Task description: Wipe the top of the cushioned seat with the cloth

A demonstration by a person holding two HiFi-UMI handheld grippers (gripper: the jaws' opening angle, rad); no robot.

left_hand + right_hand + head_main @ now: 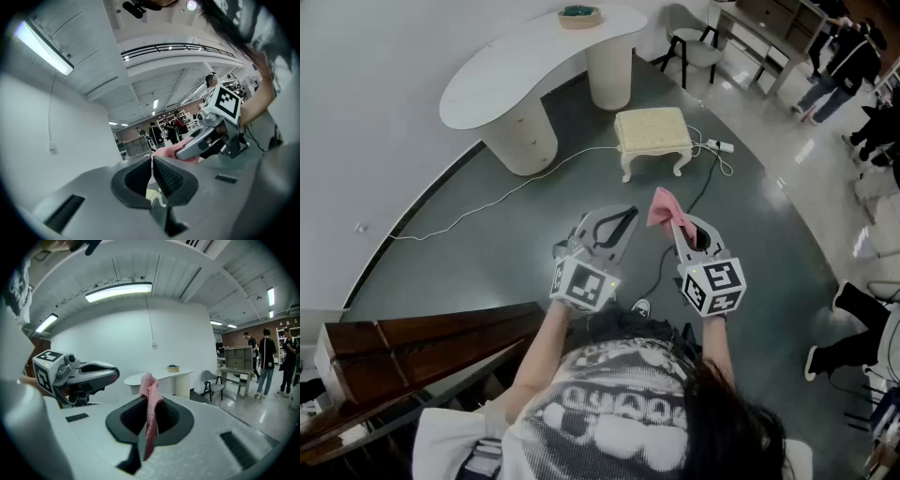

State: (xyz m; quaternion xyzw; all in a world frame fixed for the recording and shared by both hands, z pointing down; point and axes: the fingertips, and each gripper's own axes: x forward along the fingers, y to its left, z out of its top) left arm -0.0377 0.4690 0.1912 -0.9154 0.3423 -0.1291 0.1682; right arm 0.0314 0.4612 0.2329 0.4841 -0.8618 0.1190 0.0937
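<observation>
Low in the frame, the right gripper (682, 227) is pinching the pink cloth (662, 207) in closed jaws while the left gripper (625, 217) is hanging with jaws together and empty, so the carry to the cushioned seat (652, 130), well apart at upper centre, is likely coming next.

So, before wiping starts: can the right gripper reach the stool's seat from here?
Probably not yet. The right gripper is shut on the cloth, but the stool stands well ahead across the floor. Its top is bare, so stepping closer should do it.
</observation>
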